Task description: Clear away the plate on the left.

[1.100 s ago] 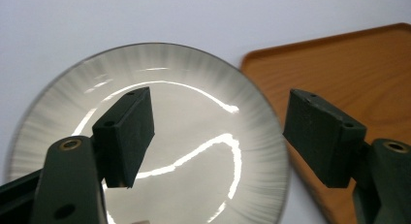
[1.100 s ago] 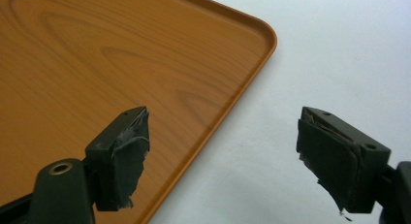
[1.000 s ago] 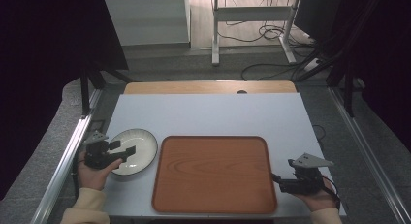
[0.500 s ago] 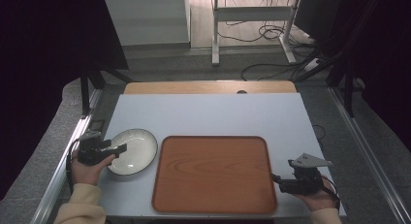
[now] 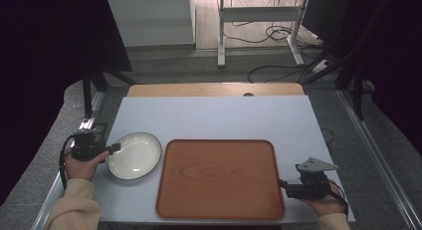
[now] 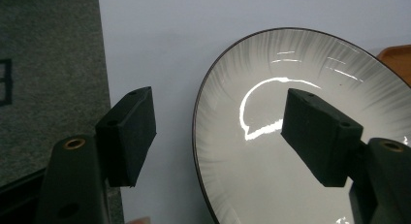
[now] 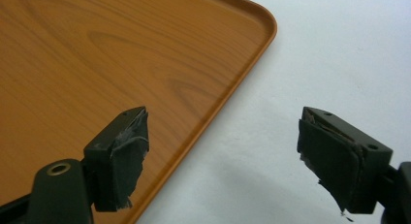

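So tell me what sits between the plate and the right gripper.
The wooden tray lies between the plate and the right gripper, as the high view shows; past the tray's right edge, just bare table.

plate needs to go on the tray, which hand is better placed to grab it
Left. The left tongs are open and straddle the rim of the plate. The right tongs are open at the tray edge, on the side away from the plate.
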### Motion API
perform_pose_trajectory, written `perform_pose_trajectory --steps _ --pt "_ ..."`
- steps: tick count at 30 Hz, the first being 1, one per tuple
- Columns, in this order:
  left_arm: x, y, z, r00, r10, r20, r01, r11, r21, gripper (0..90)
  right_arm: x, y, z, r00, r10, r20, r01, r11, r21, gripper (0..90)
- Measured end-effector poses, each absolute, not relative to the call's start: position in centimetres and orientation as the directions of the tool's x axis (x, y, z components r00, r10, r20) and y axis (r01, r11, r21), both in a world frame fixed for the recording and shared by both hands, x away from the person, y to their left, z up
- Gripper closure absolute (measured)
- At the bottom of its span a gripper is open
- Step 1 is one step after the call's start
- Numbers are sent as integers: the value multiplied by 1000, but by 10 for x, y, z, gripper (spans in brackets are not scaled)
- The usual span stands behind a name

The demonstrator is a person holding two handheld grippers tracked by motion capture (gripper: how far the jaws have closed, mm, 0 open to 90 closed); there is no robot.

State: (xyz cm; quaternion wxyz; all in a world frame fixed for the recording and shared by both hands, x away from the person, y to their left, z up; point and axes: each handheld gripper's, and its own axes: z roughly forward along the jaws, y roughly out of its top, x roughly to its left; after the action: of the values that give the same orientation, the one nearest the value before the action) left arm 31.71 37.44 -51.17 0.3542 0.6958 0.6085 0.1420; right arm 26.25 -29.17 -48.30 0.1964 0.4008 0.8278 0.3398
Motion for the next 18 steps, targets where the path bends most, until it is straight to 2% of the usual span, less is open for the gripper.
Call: perform_pose_trajectory --steps 3,8,15,18 --pt "318 376 -513 227 944 -240 771 -23 636 302 262 -293 -483 -597 801 -54 533 446 719 191" --pt "319 383 -517 226 927 -299 807 -7 590 342 262 -294 -483 -597 801 -54 535 447 717 190" --pt "321 388 -523 211 927 -311 831 -2 557 362 263 -292 -484 -600 798 -56 537 454 711 188" --pt "323 391 -528 209 916 -342 842 9 540 386 263 -292 -485 -600 798 -55 539 454 710 188"
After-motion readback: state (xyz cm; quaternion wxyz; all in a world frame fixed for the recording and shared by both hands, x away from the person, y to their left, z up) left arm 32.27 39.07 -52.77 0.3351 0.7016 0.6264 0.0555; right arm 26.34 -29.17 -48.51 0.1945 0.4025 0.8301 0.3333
